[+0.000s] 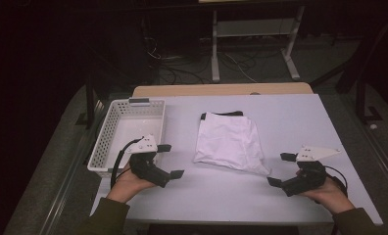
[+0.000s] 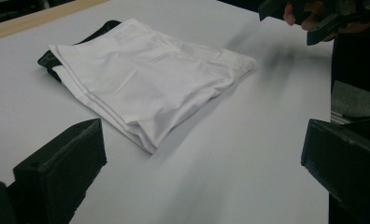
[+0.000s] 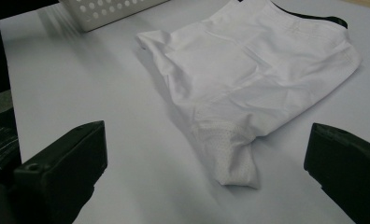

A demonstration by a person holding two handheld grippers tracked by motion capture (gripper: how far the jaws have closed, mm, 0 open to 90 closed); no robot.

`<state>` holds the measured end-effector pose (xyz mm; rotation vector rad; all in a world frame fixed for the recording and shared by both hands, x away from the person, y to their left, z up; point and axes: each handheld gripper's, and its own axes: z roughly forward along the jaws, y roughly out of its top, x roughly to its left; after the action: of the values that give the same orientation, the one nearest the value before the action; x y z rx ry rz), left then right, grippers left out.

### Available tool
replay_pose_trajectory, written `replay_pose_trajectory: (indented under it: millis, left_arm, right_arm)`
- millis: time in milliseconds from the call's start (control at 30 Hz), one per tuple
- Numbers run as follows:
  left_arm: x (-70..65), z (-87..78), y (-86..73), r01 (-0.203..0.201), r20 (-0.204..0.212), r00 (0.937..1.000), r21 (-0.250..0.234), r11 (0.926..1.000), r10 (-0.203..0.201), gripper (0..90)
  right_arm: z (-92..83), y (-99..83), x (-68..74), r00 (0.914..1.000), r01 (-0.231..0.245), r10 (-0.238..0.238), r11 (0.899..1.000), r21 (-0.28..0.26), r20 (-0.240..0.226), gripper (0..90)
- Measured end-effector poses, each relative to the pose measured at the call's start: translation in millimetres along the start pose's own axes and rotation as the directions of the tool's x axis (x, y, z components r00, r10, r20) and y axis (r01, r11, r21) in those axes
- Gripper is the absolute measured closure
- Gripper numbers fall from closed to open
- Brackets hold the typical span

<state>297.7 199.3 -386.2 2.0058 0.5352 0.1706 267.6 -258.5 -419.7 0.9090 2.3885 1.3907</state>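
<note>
A folded white garment (image 1: 229,142) with a black waistband at its far edge lies in the middle of the white table (image 1: 290,117). My left gripper (image 1: 170,160) hovers near the table's front left, jaws wide apart and pointing toward the garment (image 2: 145,88), with nothing between them. On the front right, my right gripper (image 1: 281,169) is held the same way, open and empty, facing the garment (image 3: 253,79) from the other side. The right gripper (image 2: 314,18) also appears far off in the left gripper view.
A white perforated basket (image 1: 109,142) stands at the table's left side, just behind my left gripper; its wall (image 3: 113,11) appears in the right gripper view. Cables and a metal stand (image 1: 251,44) lie on the dark floor beyond the table.
</note>
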Motion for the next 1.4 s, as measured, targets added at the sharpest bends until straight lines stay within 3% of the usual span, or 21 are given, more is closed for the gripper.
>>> replay_pose_trajectory:
  millis: [900, 1400]
  left_arm:
    - [-0.5, 4.5, -0.5, -0.007, 0.03, 0.9995, -0.013, 0.9999, 0.007, 0.0]
    - [-1.1, 6.8, -1.1, -0.001, 0.037, 0.9993, -0.017, 0.9999, 0.001, 0.0]
  right_arm:
    - [2.7, 4.1, -1.1, 0.9996, -0.009, 0.009, 1.0, -0.013, -0.026, 0.0]
    - [15.7, 12.3, -0.4, 0.998, 0.009, -0.01, 1.0, -0.005, -0.063, 0.0]
